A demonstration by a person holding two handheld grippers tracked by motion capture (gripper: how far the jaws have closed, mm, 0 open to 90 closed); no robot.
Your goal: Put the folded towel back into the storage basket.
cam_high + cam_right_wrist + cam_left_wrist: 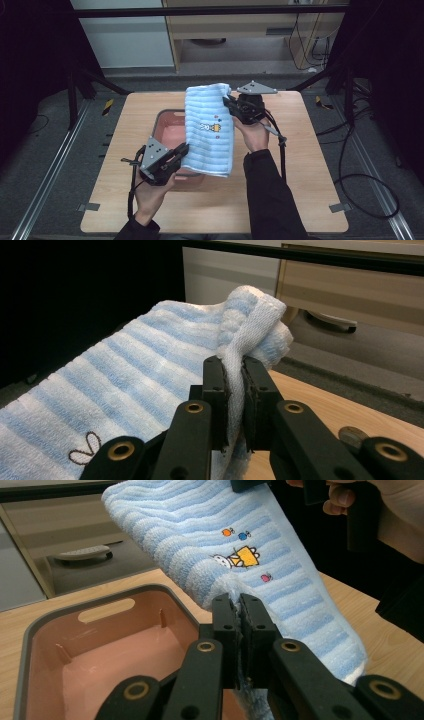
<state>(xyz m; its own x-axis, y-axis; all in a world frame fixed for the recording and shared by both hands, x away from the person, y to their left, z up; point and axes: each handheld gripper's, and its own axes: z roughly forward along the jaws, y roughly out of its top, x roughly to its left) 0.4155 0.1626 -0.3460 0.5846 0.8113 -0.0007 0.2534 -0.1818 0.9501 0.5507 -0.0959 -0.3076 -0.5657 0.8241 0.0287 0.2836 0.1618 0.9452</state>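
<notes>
**Striped towel held up over the pink tub**

A light blue and white striped towel (210, 127) hangs stretched between two hand-held grippers above a wooden table (310, 165). It is terry cloth, folded into a long band, with a small embroidered motif near its middle: a white animal figure beside an orange-yellow shape, with tiny orange, blue and pink dots around it. A plain woven hem runs along its edge.

The left gripper (181, 150), at about 7 o'clock from the towel's centre, has its jaws pressed together on the towel's lower edge. The right gripper (228, 102), at about 1 o'clock, is likewise clamped on the upper end, where the hem bunches up between the jaws.

Below the towel, toward 8 o'clock, sits a grey-rimmed tub (162, 120) with a pink inside and a slot handle in its wall. The towel's lower end hangs over the tub's near right part.
</notes>
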